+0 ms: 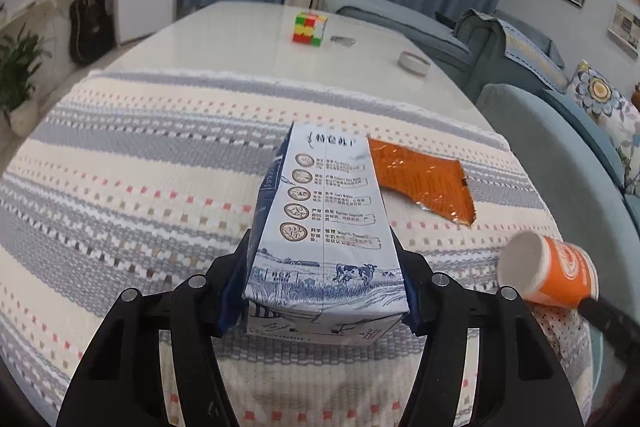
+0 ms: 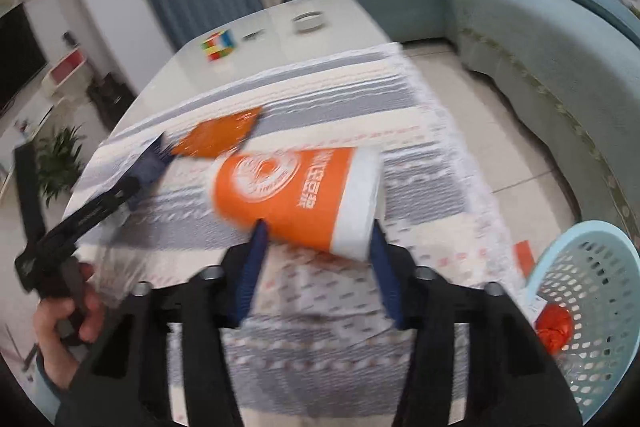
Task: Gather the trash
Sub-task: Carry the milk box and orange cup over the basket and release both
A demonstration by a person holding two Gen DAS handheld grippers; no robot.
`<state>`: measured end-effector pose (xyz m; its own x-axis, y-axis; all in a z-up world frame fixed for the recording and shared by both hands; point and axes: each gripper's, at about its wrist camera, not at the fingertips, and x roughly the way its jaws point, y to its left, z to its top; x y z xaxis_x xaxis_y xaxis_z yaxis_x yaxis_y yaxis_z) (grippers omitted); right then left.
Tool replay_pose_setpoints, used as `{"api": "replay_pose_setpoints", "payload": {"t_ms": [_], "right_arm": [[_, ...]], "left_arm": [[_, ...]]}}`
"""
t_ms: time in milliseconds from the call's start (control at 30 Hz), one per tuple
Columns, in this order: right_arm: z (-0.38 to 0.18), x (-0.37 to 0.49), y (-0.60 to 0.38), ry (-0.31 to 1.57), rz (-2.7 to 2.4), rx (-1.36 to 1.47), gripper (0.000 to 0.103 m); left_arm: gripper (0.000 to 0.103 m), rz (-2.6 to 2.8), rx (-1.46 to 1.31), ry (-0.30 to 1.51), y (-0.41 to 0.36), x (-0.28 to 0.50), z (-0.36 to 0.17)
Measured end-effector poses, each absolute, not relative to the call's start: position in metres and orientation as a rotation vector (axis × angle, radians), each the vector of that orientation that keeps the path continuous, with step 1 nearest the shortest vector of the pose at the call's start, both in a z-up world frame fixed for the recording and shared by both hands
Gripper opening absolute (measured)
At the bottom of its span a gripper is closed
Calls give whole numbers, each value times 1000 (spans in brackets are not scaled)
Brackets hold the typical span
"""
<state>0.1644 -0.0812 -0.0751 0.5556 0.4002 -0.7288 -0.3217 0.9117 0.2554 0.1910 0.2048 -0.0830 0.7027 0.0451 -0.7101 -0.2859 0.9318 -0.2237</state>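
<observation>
Blue pads: we are pressing the left gripper [image 1: 326, 291] onto both sides of the carton [image 1: 324, 227], jaws partly closed and holding it.
Carton: white and blue with cows printed on it, it is lying lengthwise on the cloth [image 1: 140, 187], its near end between our left fingers [image 1: 232, 291] and its far end pointing away from us.
Right gripper [image 2: 316, 259]: we are clamping the cup [image 2: 296, 195] crosswise, one pad at its orange body and the other at its white rim end, jaws partly closed.
Cup: orange paper with a white logo, it is tilting above the cloth near the table's right edge; in the left wrist view it is showing at the right, just beside the carton's near end.
Wrapper [image 1: 424, 183]: orange foil, it is lying flat on the cloth, just right of the carton's far end.
Basket [image 2: 592, 307]: pale blue and perforated, it is standing on the floor to the near right of the table, with something red-orange inside.
Table [image 1: 240, 31]: beyond the cloth its bare white top is carrying a puzzle cube [image 1: 310, 29] and a small white dish [image 1: 414, 62].
Hand [image 2: 64, 323]: in the right wrist view we are gripping the left tool's handle at the near left.
Sofa [image 2: 552, 39]: blue-green, it is sitting to the right of the table.
</observation>
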Motion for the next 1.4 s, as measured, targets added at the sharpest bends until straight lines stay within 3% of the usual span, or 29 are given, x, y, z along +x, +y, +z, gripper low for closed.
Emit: {"api": "replay_pose_setpoints", "payload": {"t_ms": [367, 500, 567, 767, 933, 1033, 1167, 1400], "right_arm": [[-60, 103, -50, 861, 548, 40, 36], [-60, 137, -67, 831, 431, 82, 64], [-63, 155, -66, 820, 430, 72, 73], [-92, 196, -54, 918, 483, 150, 80], [-95, 188, -32, 925, 516, 95, 79], [-91, 175, -7, 900, 502, -19, 71], [-89, 166, 9, 893, 515, -62, 49], [-67, 149, -13, 853, 508, 1, 46]], "left_arm": [[58, 201, -427, 795, 232, 184, -90], [58, 191, -422, 792, 231, 184, -88], [58, 189, -420, 794, 231, 184, -88], [58, 173, -418, 805, 229, 188, -90], [58, 161, -420, 808, 227, 189, -90], [58, 158, -422, 807, 227, 190, -90], [58, 155, -426, 804, 226, 189, -90], [56, 94, -395, 724, 212, 179, -71]]}}
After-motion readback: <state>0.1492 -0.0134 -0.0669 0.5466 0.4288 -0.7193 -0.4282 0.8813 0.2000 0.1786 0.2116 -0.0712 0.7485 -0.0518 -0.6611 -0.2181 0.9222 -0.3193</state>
